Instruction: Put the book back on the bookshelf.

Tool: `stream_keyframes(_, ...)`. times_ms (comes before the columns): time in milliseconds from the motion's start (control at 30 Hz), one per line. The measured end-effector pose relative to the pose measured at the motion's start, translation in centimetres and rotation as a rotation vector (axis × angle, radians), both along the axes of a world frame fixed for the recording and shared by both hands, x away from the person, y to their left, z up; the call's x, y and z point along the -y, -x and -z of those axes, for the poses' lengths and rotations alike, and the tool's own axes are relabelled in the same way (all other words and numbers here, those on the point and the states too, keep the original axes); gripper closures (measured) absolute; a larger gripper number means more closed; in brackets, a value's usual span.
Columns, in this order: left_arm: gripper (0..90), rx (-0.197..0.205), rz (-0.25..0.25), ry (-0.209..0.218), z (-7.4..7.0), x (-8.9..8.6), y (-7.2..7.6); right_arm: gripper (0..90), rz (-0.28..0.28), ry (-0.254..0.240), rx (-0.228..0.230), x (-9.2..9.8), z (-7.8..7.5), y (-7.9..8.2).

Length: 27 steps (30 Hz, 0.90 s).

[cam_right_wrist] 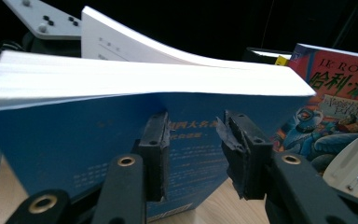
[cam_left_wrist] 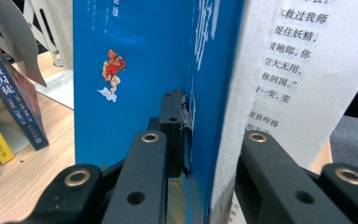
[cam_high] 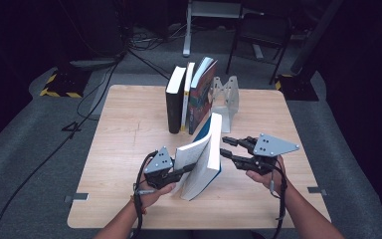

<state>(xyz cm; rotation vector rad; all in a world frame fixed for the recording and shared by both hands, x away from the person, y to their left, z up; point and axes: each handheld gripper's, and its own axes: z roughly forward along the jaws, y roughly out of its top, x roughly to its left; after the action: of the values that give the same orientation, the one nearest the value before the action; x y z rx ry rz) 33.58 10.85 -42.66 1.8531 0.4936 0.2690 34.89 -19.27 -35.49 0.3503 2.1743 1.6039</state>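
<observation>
Risk first: book (cam_high: pixel 205 159) stands on its lower edge at the near middle of the table (cam_high: pixel 129 134), fanned open, and my guess is it topples or slams shut if either side lets go unevenly. Left tongs (cam_high: pixel 186 169) are clamped on the blue front cover with a few pages, cover between the pads as the left gripper view shows (cam_left_wrist: pixel 121 70). That thin bundle could slip or tear if the hand pulls further out. Right tongs (cam_high: pixel 224 147) stand part open just beside the back cover; in the right gripper view (cam_right_wrist: pixel 193 140) the pads face the cover without pressing on it, so the thick block of pages has no hold on that side and may sag or swing toward the row of books (cam_high: pixel 189 97) at the far middle. A bump there could knock those over against the bookend (cam_high: pixel 227 94).

Writing: the open page carries printed Chinese lines, the blue cover shows a small red cartoon figure and faint Chinese title text. One book in the row reads "J.K. ROW…" above Chinese characters; another spine has white Chinese characters.
</observation>
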Motion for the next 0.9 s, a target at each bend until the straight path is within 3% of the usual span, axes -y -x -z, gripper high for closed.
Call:
stream_keyframes(33, 78.4, 0.01, 0.002, -0.003, 0.0, 0.0, -0.3, 61.5, 0.001, 0.005, 0.0, 0.0, -0.1, 0.0)
stream_keyframes(267, 78.1, -0.024, 0.03, 0.035, 0.1, 0.7, -1.8, 61.7, 0.027, 0.012, -0.017, 0.2, -0.4, -0.6)
stream_keyframes(400, 77.4, -0.007, 0.024, 0.027, 0.1, 0.8, -2.0, 57.4, 0.025, 0.008, -0.026, 0.2, -0.4, -0.7)
stream_keyframes(533, 75.6, 0.021, -0.001, -0.019, -0.1, 0.2, -1.7, 53.1, 0.034, 0.026, -0.007, -0.5, -0.2, -0.4)
stream_keyframes(567, 73.9, 0.032, -0.032, -0.044, -0.1, -0.4, -1.2, 49.6, 0.03, 0.031, 0.0, -1.0, 0.0, -0.1)
stream_keyframes(667, 73.1, 0.053, -0.056, -0.084, -0.3, -0.8, -0.4, 48.9, 0.029, 0.041, 0.001, -1.4, 0.4, 0.3)
stream_keyframes(800, 70.8, 0.091, -0.059, -0.171, -0.3, -0.7, 0.9, 48.3, 0.03, 0.059, 0.01, -1.8, 0.8, 0.7)
stream_keyframes(900, 68.1, 0.085, -0.064, -0.221, 0.0, -0.8, 1.8, 48.2, 0.023, 0.064, 0.002, -1.9, 1.4, 0.9)
